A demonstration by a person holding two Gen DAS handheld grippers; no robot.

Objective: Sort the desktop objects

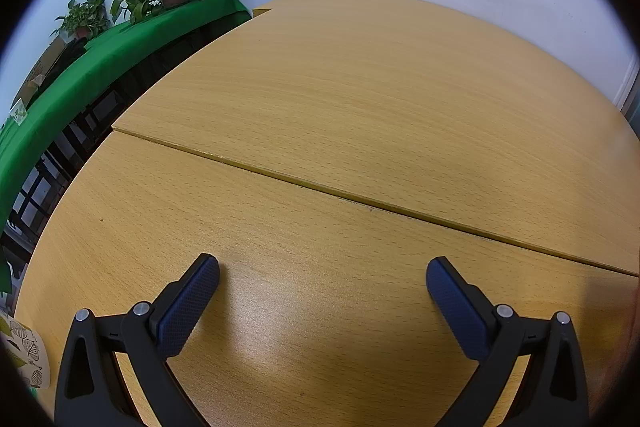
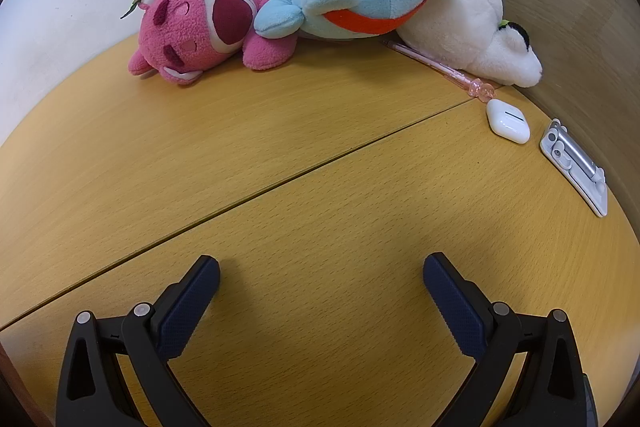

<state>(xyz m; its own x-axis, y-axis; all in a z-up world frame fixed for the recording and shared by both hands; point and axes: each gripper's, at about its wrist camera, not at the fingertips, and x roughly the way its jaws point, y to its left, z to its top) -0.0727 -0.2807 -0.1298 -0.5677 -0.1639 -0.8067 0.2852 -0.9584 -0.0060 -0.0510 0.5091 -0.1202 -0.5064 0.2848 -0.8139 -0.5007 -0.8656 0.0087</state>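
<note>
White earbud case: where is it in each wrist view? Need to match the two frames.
Left wrist: not in view; only bare desktop, plants at far left.
Right wrist: white earbud case at right, lying between the pink pen and the silver stand.
Shared landmark: the seam between the desk panels.

I had bright, even indoor light in both views. A soft glare patch lay on the table [image 1: 256,323] between the left gripper [image 1: 322,273] fingers, w/ only faint shadows beside them. Fisheye bent the edges strongly, corners were black. Focus was sharp, no motion blur.
</note>
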